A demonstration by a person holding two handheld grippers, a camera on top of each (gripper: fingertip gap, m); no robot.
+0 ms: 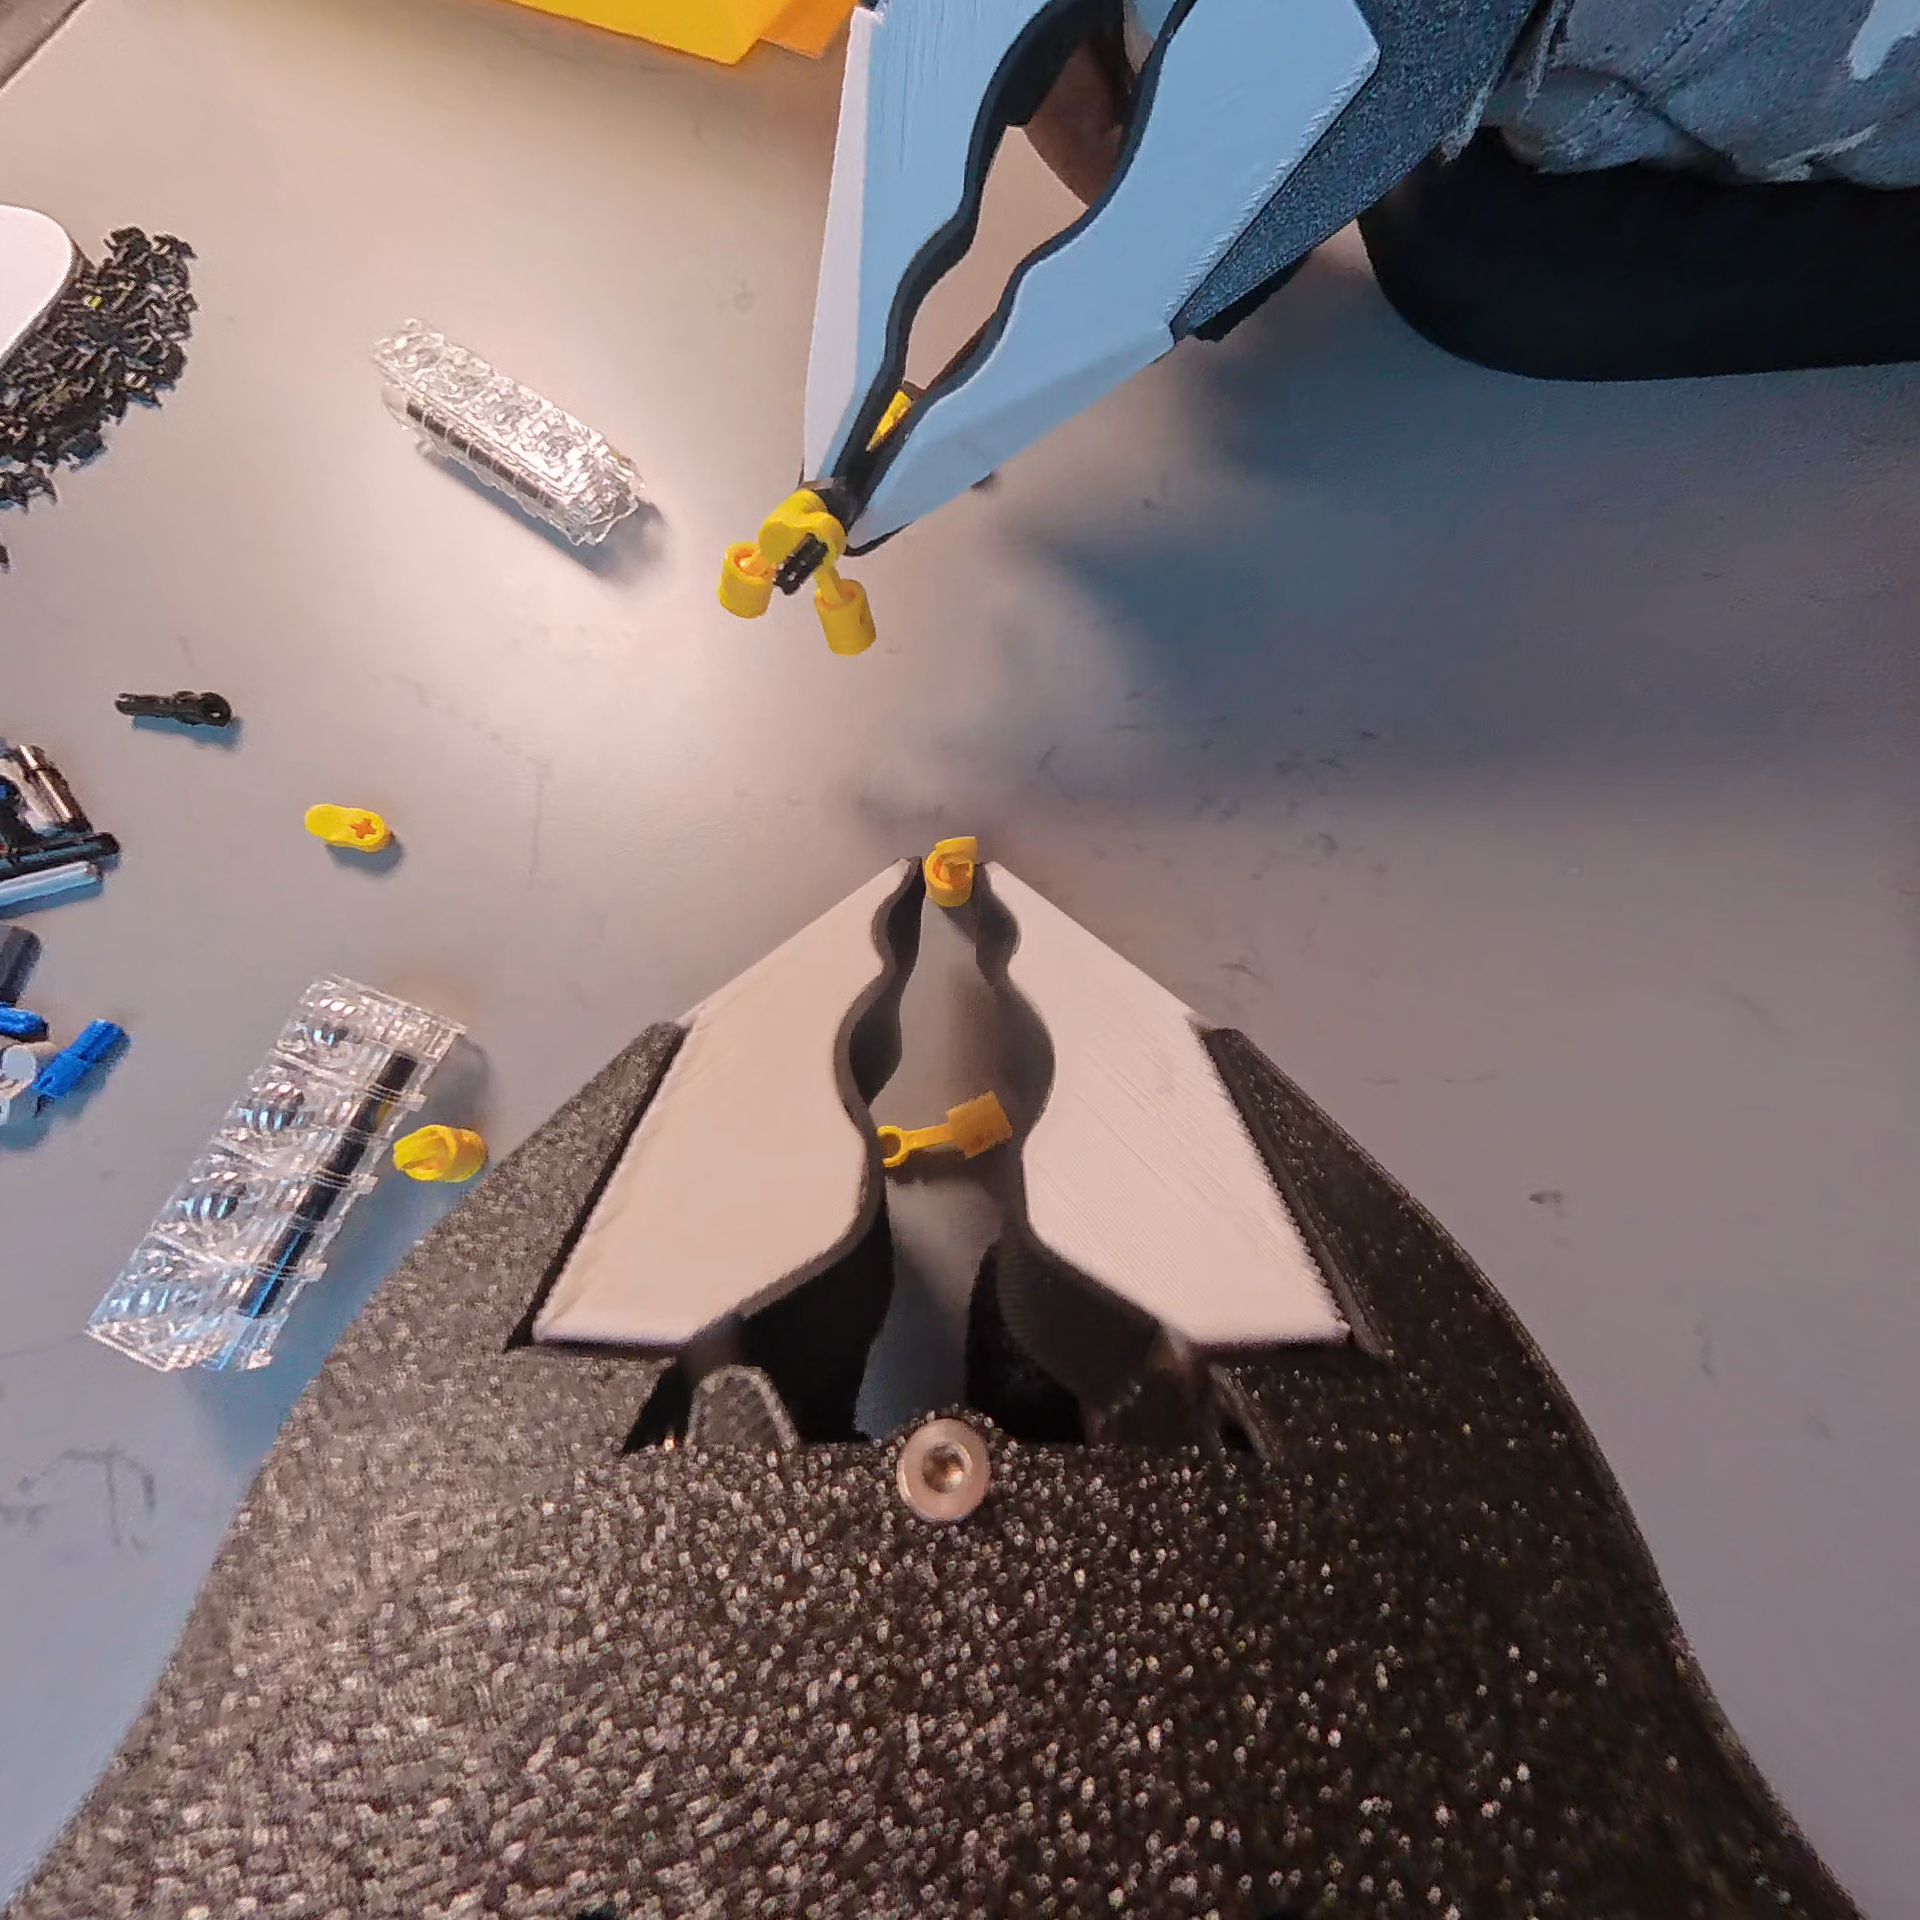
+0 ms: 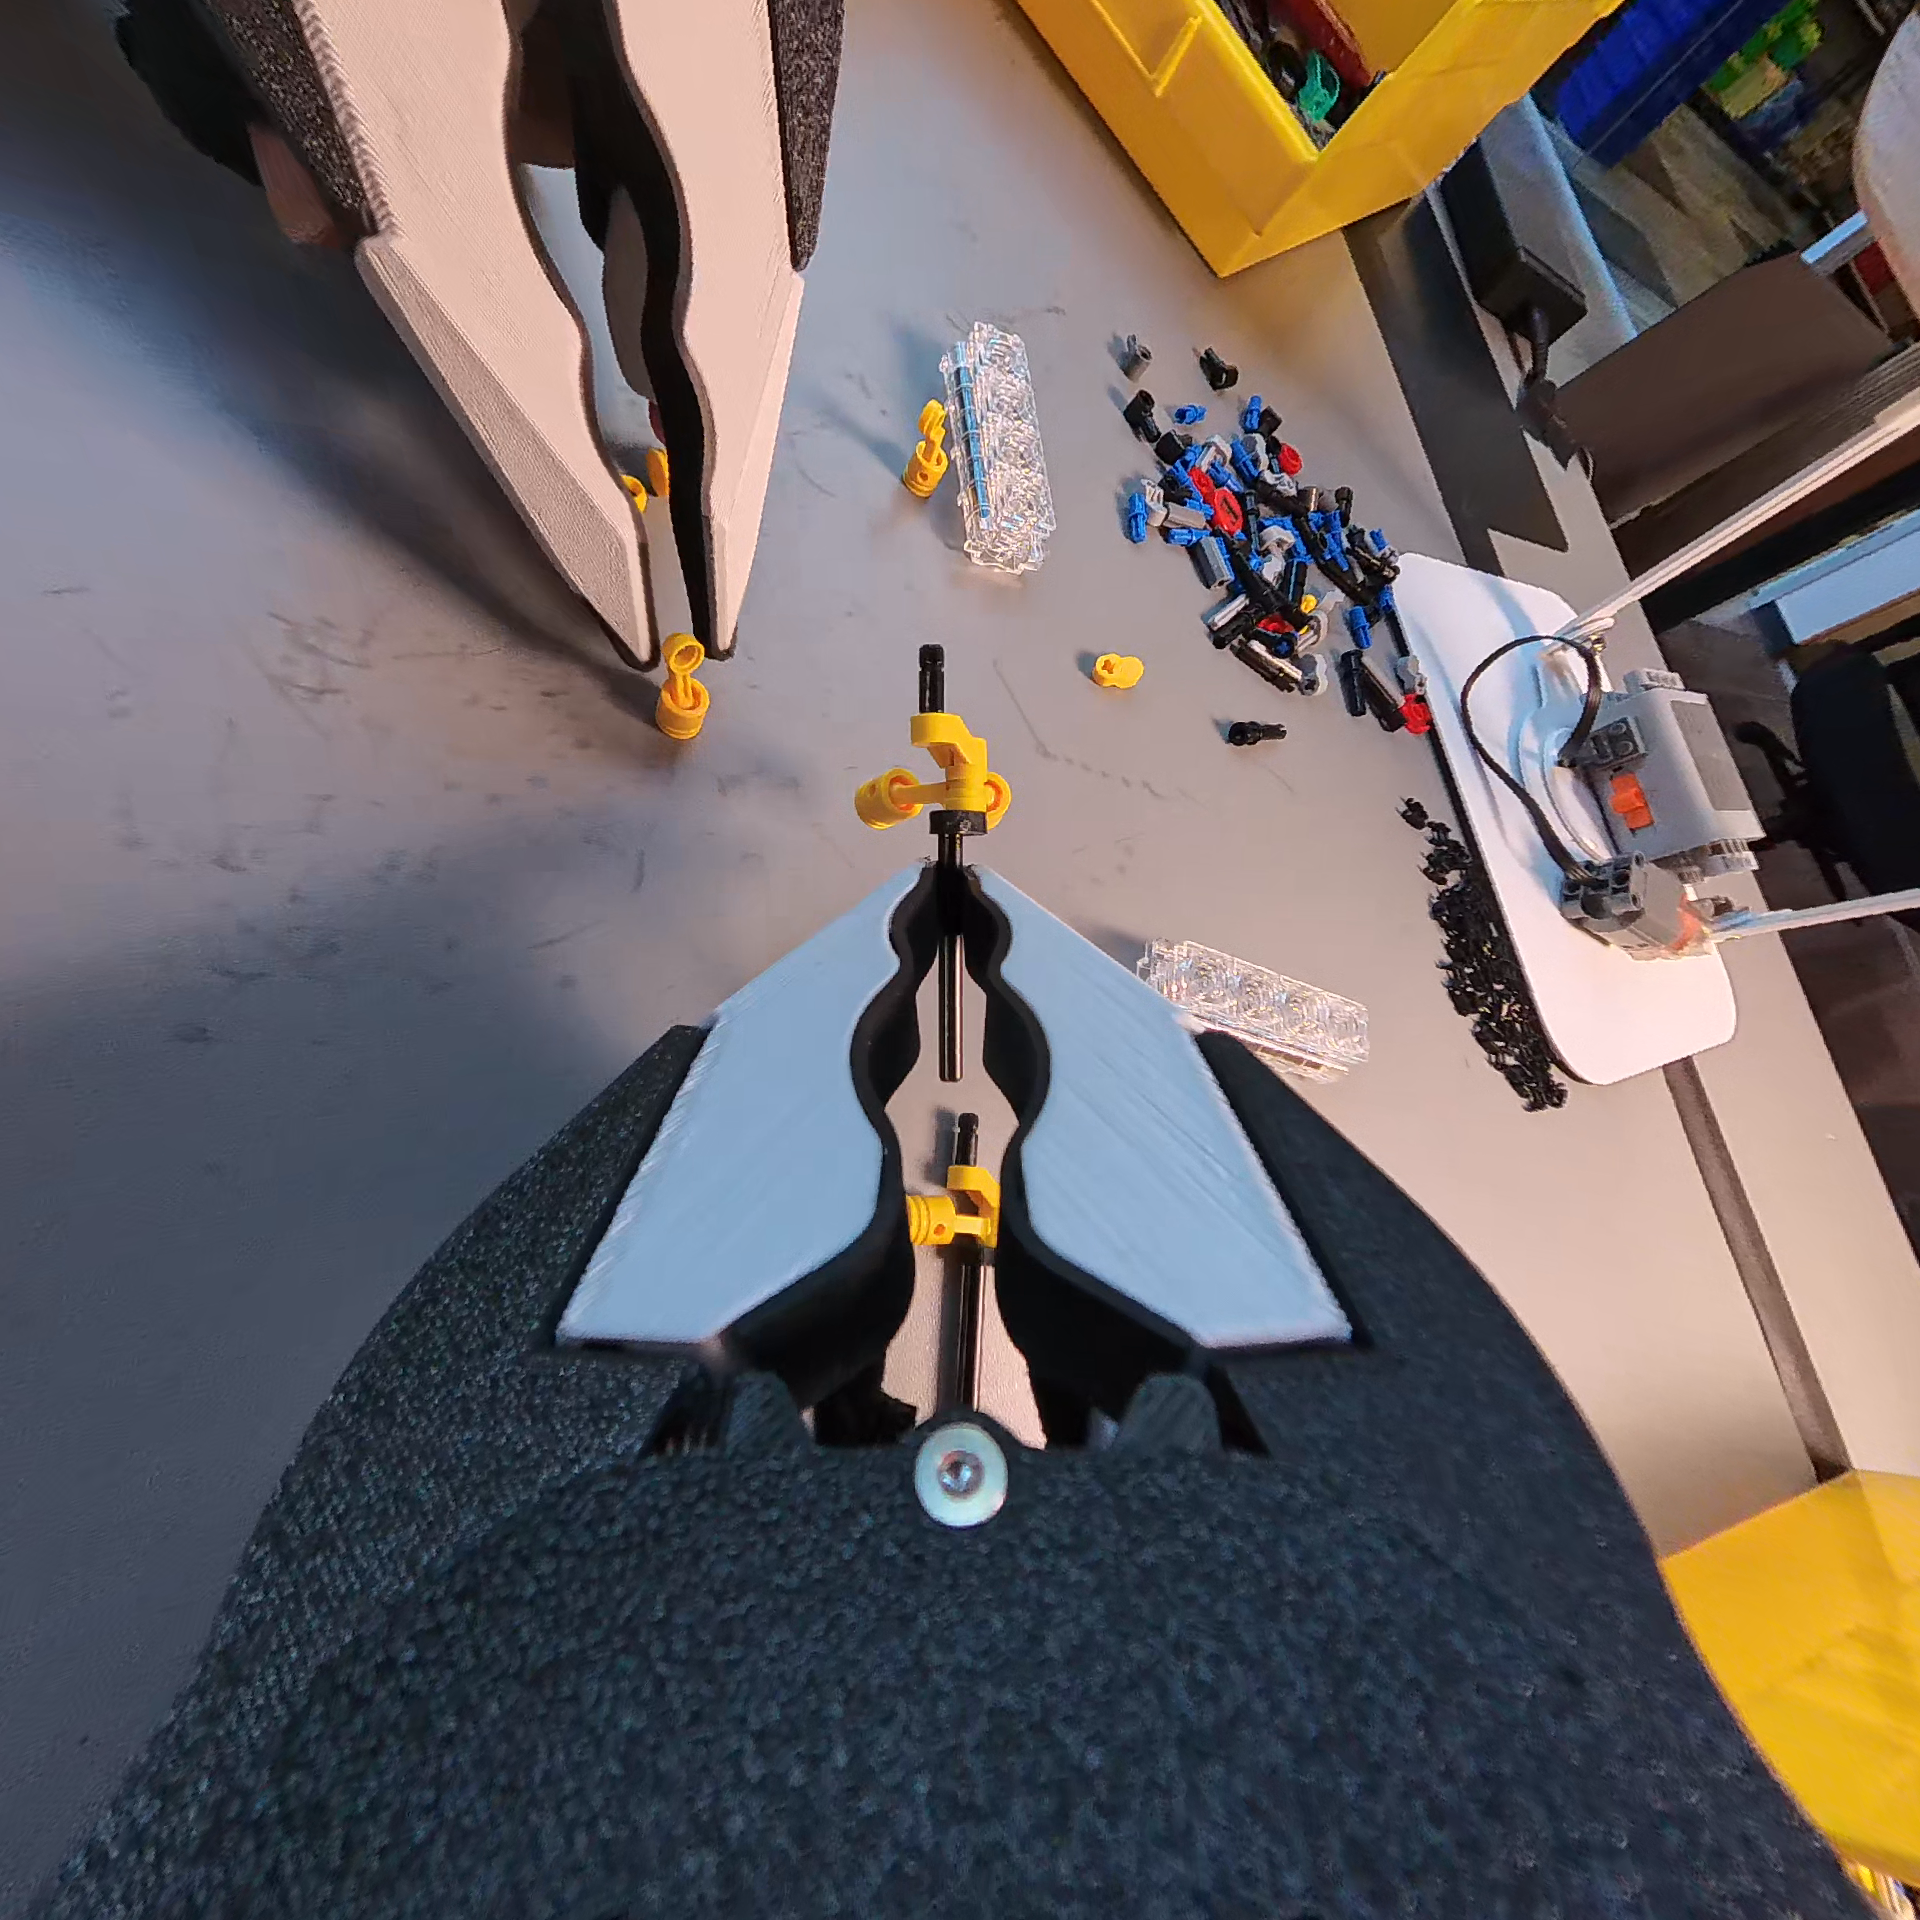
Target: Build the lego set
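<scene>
My left gripper (image 1: 948,896) is shut on a small yellow piston-shaped piece (image 1: 952,864), which pokes out beyond the tips close to the grey table. In the right wrist view, the left gripper (image 2: 681,646) comes down at upper left with the piece (image 2: 682,698) hanging under its tips. My right gripper (image 2: 948,875) is shut on a black axle (image 2: 948,966) that carries a yellow assembly (image 2: 940,784) of connectors and two pistons just past the tips. In the left wrist view, the right gripper (image 1: 844,511) holds that assembly (image 1: 798,574) above the table, beyond my left tips and apart from them.
Two clear blocks (image 2: 992,457) (image 2: 1252,1008) lie on the table. There are also loose yellow pieces (image 2: 1117,670) (image 2: 925,447), a black pin (image 2: 1255,732), a pile of blue, black and red parts (image 2: 1257,540), black pins (image 2: 1486,966) and a white plate (image 2: 1621,997) bearing a grey motor (image 2: 1652,790). A yellow bin (image 2: 1236,156) stands behind. My right fingertips sit around 7 cm from my left ones. It is some 15 cm from my right tips to the black pin (image 2: 1255,732). The left camera catches it too, in the left wrist view (image 1: 174,710).
</scene>
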